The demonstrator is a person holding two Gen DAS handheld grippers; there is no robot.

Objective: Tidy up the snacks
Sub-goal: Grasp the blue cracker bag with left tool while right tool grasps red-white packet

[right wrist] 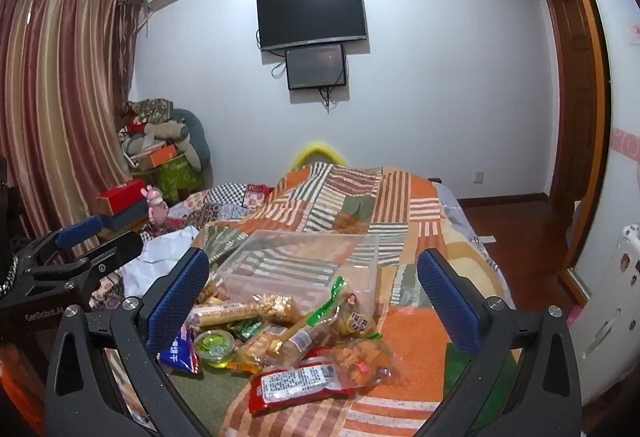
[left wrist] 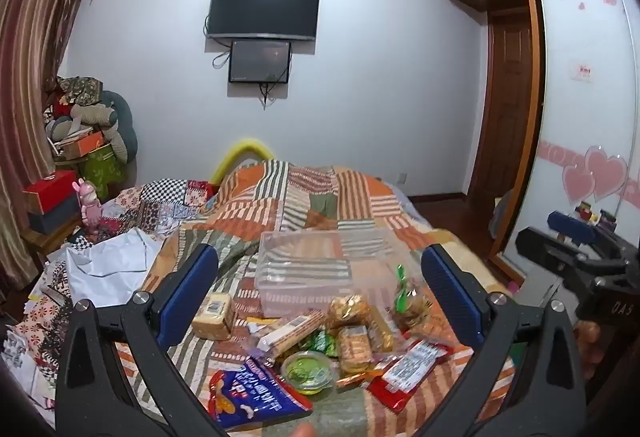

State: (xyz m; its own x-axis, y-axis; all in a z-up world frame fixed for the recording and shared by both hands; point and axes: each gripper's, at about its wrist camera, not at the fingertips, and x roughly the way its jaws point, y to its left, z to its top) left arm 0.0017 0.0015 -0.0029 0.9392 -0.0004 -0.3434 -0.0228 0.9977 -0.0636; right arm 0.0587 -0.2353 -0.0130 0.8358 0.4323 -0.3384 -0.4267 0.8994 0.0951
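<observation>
Below, snack pile between spread jaws; clear bin beyond.

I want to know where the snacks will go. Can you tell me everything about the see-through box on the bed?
The clear box looks like thin, see-through plastic, a rectangle with an open top and no lid in sight. It seems empty, since the striped quilt shows right through its walls and floor. It sits upright on the quilt, just behind the snack pile. A few wrappers at the pile's far edge lie against or overlap its near wall. Neither gripper touches it.
</observation>
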